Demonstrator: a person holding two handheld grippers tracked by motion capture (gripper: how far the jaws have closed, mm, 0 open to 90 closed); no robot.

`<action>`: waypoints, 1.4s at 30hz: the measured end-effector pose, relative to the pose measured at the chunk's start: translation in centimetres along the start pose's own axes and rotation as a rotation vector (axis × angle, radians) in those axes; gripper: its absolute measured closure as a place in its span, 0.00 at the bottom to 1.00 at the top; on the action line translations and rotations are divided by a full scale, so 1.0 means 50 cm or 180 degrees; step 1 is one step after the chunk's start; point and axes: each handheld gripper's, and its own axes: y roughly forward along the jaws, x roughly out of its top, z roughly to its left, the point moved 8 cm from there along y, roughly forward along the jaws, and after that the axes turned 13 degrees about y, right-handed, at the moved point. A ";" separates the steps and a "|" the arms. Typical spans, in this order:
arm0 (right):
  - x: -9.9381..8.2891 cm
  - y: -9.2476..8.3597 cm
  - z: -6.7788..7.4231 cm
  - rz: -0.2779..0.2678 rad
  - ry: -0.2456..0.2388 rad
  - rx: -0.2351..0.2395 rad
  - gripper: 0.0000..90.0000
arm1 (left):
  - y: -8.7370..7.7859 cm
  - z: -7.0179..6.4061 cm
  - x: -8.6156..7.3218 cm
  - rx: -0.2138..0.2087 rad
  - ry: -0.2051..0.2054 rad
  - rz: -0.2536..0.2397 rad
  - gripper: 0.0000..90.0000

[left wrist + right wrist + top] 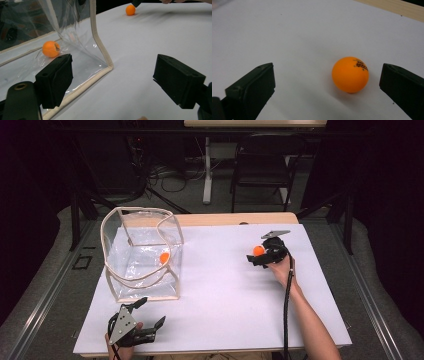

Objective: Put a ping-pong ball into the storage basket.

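Right gripper view showed the right gripper (324,87) with jaws spread wide around an orange ball (350,74) resting on the white bench (299,37); the ball sat nearer the right-hand jaw, touching neither. Judged light, rigid, smooth and prone to rolling, it would best be gripped across its widest part with gentle, even closure. High view showed a clear plastic bag (142,255) with cream piping standing open at the bench's left, holding a second orange ball (164,257). Left gripper (142,320) hovered near the bag's front corner, jaws spread, holding nothing.
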 end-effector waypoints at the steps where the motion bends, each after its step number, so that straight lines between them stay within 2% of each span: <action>1: -0.002 0.004 -0.005 0.0016 0.0007 -0.0033 0.00 | -0.001 0.001 0.000 0.0001 0.0000 -0.0001 0.17; 3: -0.007 0.011 -0.013 0.0021 0.0024 -0.0092 0.03 | 0.000 0.001 -0.001 0.0001 -0.0020 -0.0005 0.17; 5: -0.008 0.016 -0.023 -0.0028 0.0055 -0.0147 0.14 | 0.001 0.001 -0.002 -0.0011 -0.0024 0.0002 0.17; 9: -0.018 0.030 -0.038 0.0015 0.0111 -0.0279 0.21 | -0.001 0.001 -0.001 -0.0005 -0.0018 -0.0010 0.17; 14: -0.016 0.033 -0.039 -0.0046 0.0123 -0.0322 0.32 | -0.002 0.003 -0.003 -0.0007 -0.0021 -0.0008 0.17; 24: -0.019 0.039 -0.048 -0.0014 0.0159 -0.0515 0.50 | -0.001 0.001 -0.002 -0.0008 -0.0024 -0.0006 0.17; 27: -0.019 0.039 -0.050 -0.0017 0.0160 -0.0529 0.55 | -0.001 0.002 -0.003 -0.0010 -0.0025 -0.0002 0.17; 31: -0.018 0.037 -0.050 -0.0037 0.0152 -0.0549 0.56 | -0.001 0.002 -0.002 -0.0007 -0.0021 -0.0008 0.17; 42: -0.004 0.012 -0.028 -0.0093 0.0085 -0.0452 0.56 | -0.001 -0.001 0.000 -0.0018 -0.0005 -0.0003 0.17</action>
